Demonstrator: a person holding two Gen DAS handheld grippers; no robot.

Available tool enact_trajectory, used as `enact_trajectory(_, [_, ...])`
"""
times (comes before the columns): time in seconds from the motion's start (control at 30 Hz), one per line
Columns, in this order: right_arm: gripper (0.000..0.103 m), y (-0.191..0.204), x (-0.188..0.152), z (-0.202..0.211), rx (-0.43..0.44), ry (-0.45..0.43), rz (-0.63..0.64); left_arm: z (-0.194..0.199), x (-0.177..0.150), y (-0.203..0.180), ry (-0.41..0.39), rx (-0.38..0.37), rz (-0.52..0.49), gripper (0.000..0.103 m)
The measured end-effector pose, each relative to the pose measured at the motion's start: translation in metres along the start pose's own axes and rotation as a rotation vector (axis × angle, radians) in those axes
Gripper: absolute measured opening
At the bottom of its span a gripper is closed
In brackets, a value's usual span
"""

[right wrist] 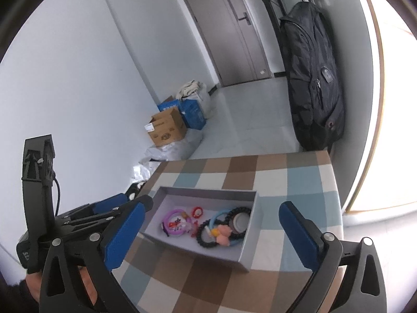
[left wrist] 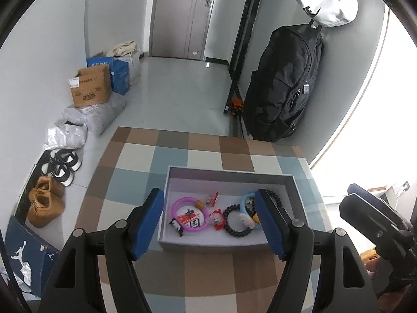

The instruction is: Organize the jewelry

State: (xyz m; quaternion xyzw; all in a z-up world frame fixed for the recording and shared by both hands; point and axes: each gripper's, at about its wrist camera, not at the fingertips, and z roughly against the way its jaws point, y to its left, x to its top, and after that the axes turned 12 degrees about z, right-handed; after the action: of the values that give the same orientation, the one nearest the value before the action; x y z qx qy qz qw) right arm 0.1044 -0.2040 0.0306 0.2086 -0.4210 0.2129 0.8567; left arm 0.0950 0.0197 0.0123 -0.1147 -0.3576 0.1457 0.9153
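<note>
A shallow grey box (left wrist: 229,174) sits on the checked tablecloth and holds several pieces. Among them are a purple ring bracelet (left wrist: 179,203), a black bead bracelet (left wrist: 234,230), a light blue ring (left wrist: 245,199) and a small red charm (left wrist: 217,220). My left gripper (left wrist: 208,224) hovers open over the box's near edge, nothing between its blue pads. In the right wrist view the same box (right wrist: 206,190) lies ahead, with the purple ring (right wrist: 173,212) and black beads (right wrist: 202,240) inside. My right gripper (right wrist: 212,234) stands wide open and empty above it.
The table (left wrist: 146,156) ends at the far side, with floor beyond. A black backpack (left wrist: 284,86) hangs at the right wall. A cardboard box (left wrist: 91,86), parcels and shoes (left wrist: 61,167) line the left wall. A closed door (left wrist: 185,15) is at the back.
</note>
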Motion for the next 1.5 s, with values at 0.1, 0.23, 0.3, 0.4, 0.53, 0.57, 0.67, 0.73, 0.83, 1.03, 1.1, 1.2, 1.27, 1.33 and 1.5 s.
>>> enact_trajectory(0.1, [0.103, 0.005, -0.006, 0.008, -0.003, -0.016, 0.01, 0.008, -0.006, 0.002, -0.016, 0.006, 0.002, 0.068])
enact_trajectory(0.23, [0.103, 0.012, -0.009, 0.018, -0.012, -0.042, 0.035, 0.02, -0.013, 0.003, -0.046, 0.018, -0.012, 0.073])
enact_trajectory(0.3, [0.103, 0.016, -0.012, 0.021, -0.024, -0.052, 0.048, 0.023, -0.016, 0.003, -0.054, 0.019, -0.016, 0.079])
enact_trajectory(0.4, [0.103, 0.018, -0.015, 0.024, -0.033, -0.061, 0.054, 0.027, -0.02, 0.004, -0.06, 0.011, -0.022, 0.079])
enact_trajectory(0.53, [0.103, 0.017, -0.018, 0.026, -0.045, -0.06, 0.057, 0.032, -0.024, 0.003, -0.069, 0.01, -0.034, 0.079])
enact_trajectory(0.57, [0.103, 0.016, -0.018, 0.026, -0.044, -0.057, 0.052, 0.032, -0.024, 0.003, -0.073, 0.013, -0.035, 0.079])
enact_trajectory(0.67, [0.103, 0.015, -0.02, 0.026, -0.045, -0.051, 0.048, 0.034, -0.025, 0.003, -0.081, 0.016, -0.033, 0.079])
enact_trajectory(0.73, [0.103, 0.016, -0.02, 0.026, -0.047, -0.052, 0.051, 0.034, -0.025, 0.002, -0.082, 0.016, -0.035, 0.079])
enact_trajectory(0.83, [0.103, 0.018, -0.02, 0.026, -0.046, -0.053, 0.06, 0.037, -0.025, 0.002, -0.093, 0.019, -0.038, 0.079])
enact_trajectory(1.03, [0.103, 0.02, -0.02, 0.024, -0.049, -0.044, 0.07, 0.037, -0.025, 0.002, -0.088, 0.018, -0.034, 0.079])
enact_trajectory(1.1, [0.103, 0.021, -0.02, 0.024, -0.046, -0.046, 0.072, 0.036, -0.024, 0.002, -0.084, 0.018, -0.031, 0.079])
enact_trajectory(1.2, [0.103, 0.02, -0.021, 0.024, -0.046, -0.045, 0.068, 0.035, -0.024, 0.002, -0.083, 0.021, -0.026, 0.079])
enact_trajectory(1.27, [0.103, 0.021, -0.02, 0.024, -0.048, -0.042, 0.068, 0.035, -0.024, 0.002, -0.081, 0.021, -0.026, 0.079])
enact_trajectory(1.33, [0.103, 0.021, -0.021, 0.025, -0.045, -0.045, 0.068, 0.034, -0.024, 0.002, -0.079, 0.024, -0.022, 0.079])
enact_trajectory(1.5, [0.103, 0.021, -0.021, 0.025, -0.049, -0.04, 0.068, 0.03, -0.025, 0.006, -0.054, 0.021, -0.006, 0.079])
